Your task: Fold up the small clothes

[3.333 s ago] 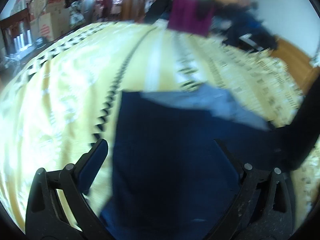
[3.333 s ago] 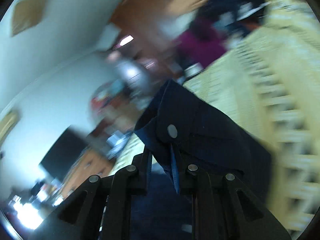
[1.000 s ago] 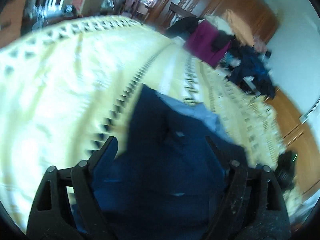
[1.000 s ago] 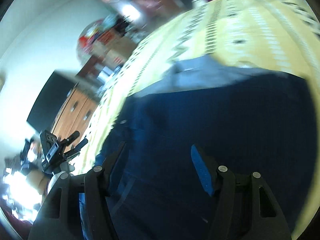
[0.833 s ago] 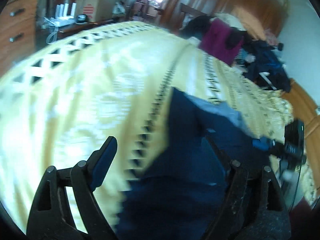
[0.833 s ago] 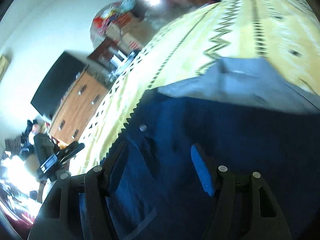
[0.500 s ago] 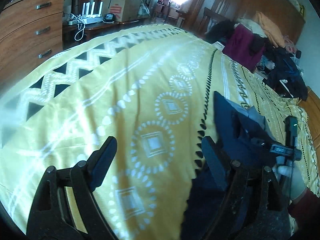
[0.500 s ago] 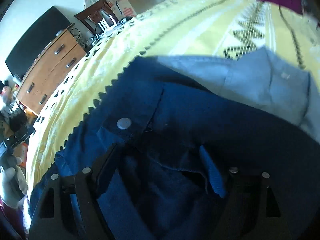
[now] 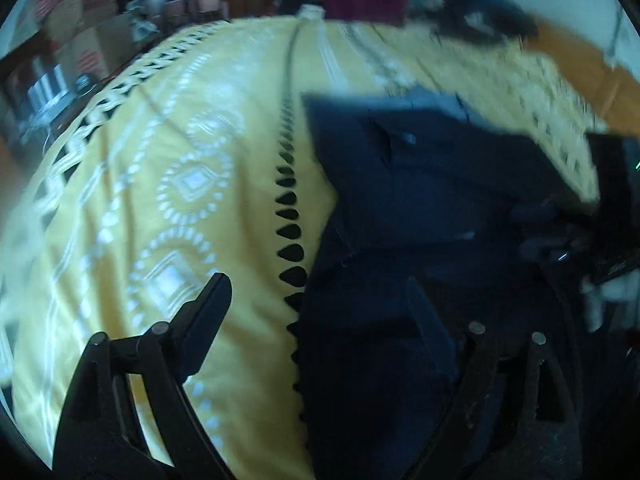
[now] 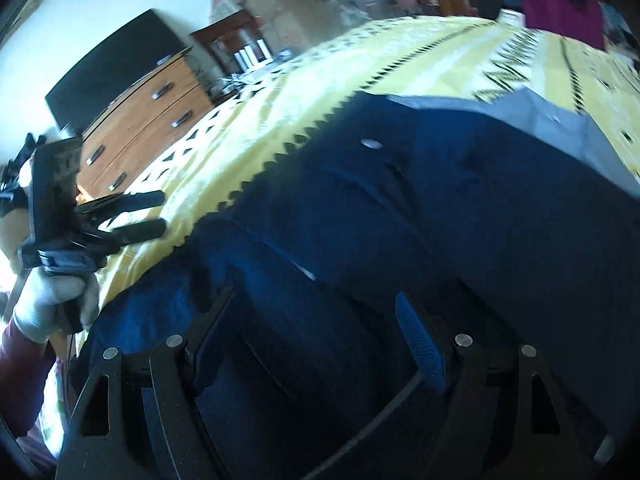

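Navy garment (image 10: 460,208) lies spread on the bed, on the yellow patterned bedspread (image 9: 192,184). Fabric is dark blue, with a metal snap button (image 10: 371,143) showing near its upper edge. A lighter grey-blue piece (image 10: 560,128) sticks out from under the far edge of the navy cloth; can't tell if it's lining or a separate item. Left edge of the garment runs along the black teardrop border printed on the bedspread

Left tool (image 9: 316,312): jaws spread wide, nothing between them. Its left finger is over bare bedspread, its right finger over the navy cloth near the garment's left edge. Contact with the cloth can't be confirmed, view is blurred. In the right wrist view the same tool (image 10: 136,216) shows at far left, held by a white-gloved hand (image 10: 52,300), fingers parted and pointing toward the garment's edge, over the bedspread

Right tool (image 10: 316,320): jaws spread, not gripping anything. Both fingers sit low over the near part of the navy garment, blue pad (image 10: 420,344) visible on the right finger. Cloth fills the gap between them but isn't pinched

Background: wooden dresser (image 10: 144,120) with a dark TV (image 10: 116,68) on top at the left, cardboard boxes (image 9: 76,40) behind it, a magenta garment (image 10: 560,0) and a heap of dark clothes (image 9: 480,20) at the far end of the bed
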Demonstrator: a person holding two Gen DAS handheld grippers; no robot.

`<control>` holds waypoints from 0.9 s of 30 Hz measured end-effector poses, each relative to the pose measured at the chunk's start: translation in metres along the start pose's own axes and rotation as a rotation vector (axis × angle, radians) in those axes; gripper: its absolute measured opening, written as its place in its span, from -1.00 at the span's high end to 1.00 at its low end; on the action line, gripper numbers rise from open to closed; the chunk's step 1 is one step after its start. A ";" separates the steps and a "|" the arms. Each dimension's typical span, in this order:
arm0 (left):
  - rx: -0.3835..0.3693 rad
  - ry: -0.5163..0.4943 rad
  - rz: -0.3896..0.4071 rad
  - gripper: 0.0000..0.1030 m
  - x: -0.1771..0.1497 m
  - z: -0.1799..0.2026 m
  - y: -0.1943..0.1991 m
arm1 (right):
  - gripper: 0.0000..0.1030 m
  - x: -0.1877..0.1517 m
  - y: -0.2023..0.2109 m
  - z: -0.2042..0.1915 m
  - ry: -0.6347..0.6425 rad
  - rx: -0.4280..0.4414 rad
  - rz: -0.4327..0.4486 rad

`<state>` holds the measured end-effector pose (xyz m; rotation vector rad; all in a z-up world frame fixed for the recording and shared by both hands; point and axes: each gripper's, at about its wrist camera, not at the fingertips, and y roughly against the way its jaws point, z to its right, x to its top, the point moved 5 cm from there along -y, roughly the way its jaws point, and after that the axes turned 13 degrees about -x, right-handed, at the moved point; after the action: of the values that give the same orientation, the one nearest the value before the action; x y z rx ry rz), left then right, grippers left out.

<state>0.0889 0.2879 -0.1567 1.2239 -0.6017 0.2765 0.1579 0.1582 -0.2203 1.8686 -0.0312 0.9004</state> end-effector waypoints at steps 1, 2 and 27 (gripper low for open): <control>0.012 -0.020 -0.023 -0.66 0.002 0.000 -0.008 | -0.60 -0.004 -0.001 0.004 -0.011 -0.004 -0.007; 0.015 -0.045 -0.042 -0.66 0.005 0.001 -0.016 | -0.60 -0.007 0.000 0.006 -0.014 -0.006 -0.010; 0.206 0.171 0.090 -0.89 0.014 -0.048 -0.034 | -0.54 0.070 0.032 -0.020 -0.041 0.339 0.125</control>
<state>0.1309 0.3200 -0.1855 1.3562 -0.4889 0.5239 0.1839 0.1836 -0.1501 2.2197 -0.0221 1.0005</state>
